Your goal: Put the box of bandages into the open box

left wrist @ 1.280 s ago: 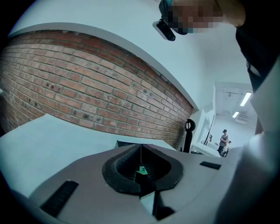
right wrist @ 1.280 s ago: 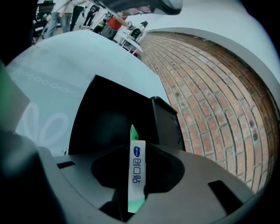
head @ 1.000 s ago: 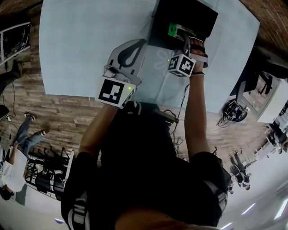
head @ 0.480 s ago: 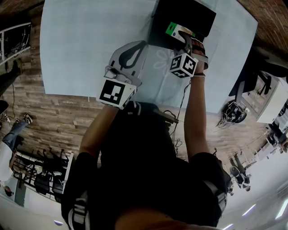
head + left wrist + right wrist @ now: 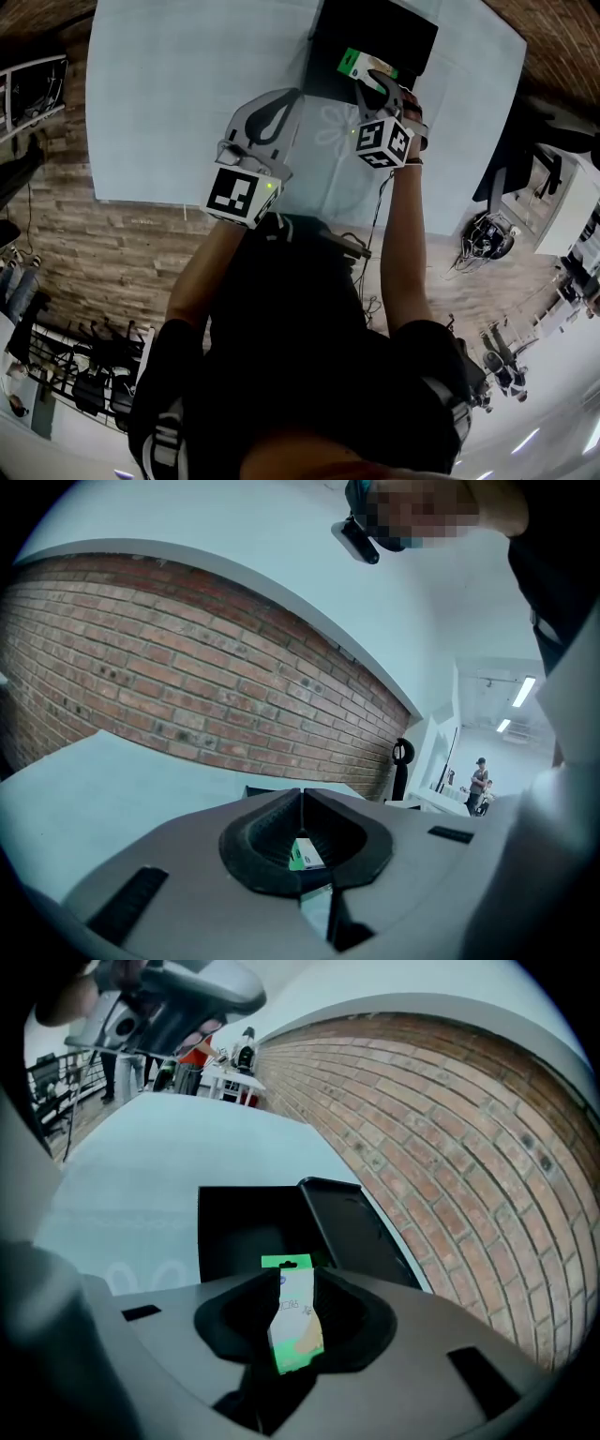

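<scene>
The green and white box of bandages (image 5: 361, 66) lies inside the open black box (image 5: 412, 37) at the far side of the light blue table. My right gripper (image 5: 377, 86) hovers at the black box's near edge. In the right gripper view the bandage box (image 5: 296, 1321) stands in the gap between the jaws, which are closing, and dark gaps show on both sides of it. The black box (image 5: 244, 1227) and its raised lid (image 5: 352, 1227) lie just beyond. My left gripper (image 5: 272, 112) rests shut over the table, left of the black box, with nothing in it (image 5: 302, 794).
The table (image 5: 187, 94) ends at a near edge above a wooden plank floor (image 5: 122, 244). A brick wall (image 5: 450, 1147) runs behind the table. Desks, a person (image 5: 479, 780) and equipment stand in the room beyond.
The bandage box has come further out from under the right gripper's tips and shows more fully inside the black box. The left gripper has stayed put.
</scene>
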`<state>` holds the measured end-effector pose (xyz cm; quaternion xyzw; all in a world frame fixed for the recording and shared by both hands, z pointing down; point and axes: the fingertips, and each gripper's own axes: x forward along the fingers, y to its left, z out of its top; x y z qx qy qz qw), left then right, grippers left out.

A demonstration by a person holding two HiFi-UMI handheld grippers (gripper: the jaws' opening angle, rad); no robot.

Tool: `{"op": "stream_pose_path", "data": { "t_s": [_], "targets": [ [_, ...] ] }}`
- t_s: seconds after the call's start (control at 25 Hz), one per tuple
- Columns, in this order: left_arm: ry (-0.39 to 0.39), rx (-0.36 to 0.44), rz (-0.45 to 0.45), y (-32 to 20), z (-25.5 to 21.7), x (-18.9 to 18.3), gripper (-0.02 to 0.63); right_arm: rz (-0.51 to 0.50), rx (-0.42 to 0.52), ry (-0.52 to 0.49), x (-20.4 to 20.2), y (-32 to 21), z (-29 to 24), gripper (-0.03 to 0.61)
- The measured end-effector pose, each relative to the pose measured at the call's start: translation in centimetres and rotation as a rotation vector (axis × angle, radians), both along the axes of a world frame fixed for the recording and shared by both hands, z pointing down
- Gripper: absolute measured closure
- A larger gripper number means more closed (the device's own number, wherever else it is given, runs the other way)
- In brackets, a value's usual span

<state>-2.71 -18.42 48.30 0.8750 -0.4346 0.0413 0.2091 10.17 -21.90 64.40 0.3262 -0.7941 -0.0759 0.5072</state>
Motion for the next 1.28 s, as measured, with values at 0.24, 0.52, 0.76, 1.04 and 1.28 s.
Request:
{"op": "stream_pose_path", "data": {
  "t_s": [0.24,0.52,0.76,1.04,1.28],
  "targets": [
    [0.004,0.019,0.01,1.2,-1.1,0.8,0.578,0.121,0.059,-0.137,0.8,0.6,-3.2,0.525],
    [0.002,0.048,0.02,3.5,-3.2,1.8,0.578,0.335,0.106,-0.449,1.9,3.0,-8.7,0.548],
    [-0.001,0.071,0.019,6.7,-5.2,2.3,0.578,0.453,0.133,-0.644,2.5,6.8,-13.3,0.551],
    [-0.008,0.116,0.008,11.0,-7.7,3.6,0.578,0.504,0.215,-0.785,3.6,12.2,-19.4,0.552],
    [-0.018,0.154,-0.001,14.8,-9.9,3.9,0.578,0.524,0.23,-0.861,3.9,17.0,-22.5,0.552]
  ]
}}
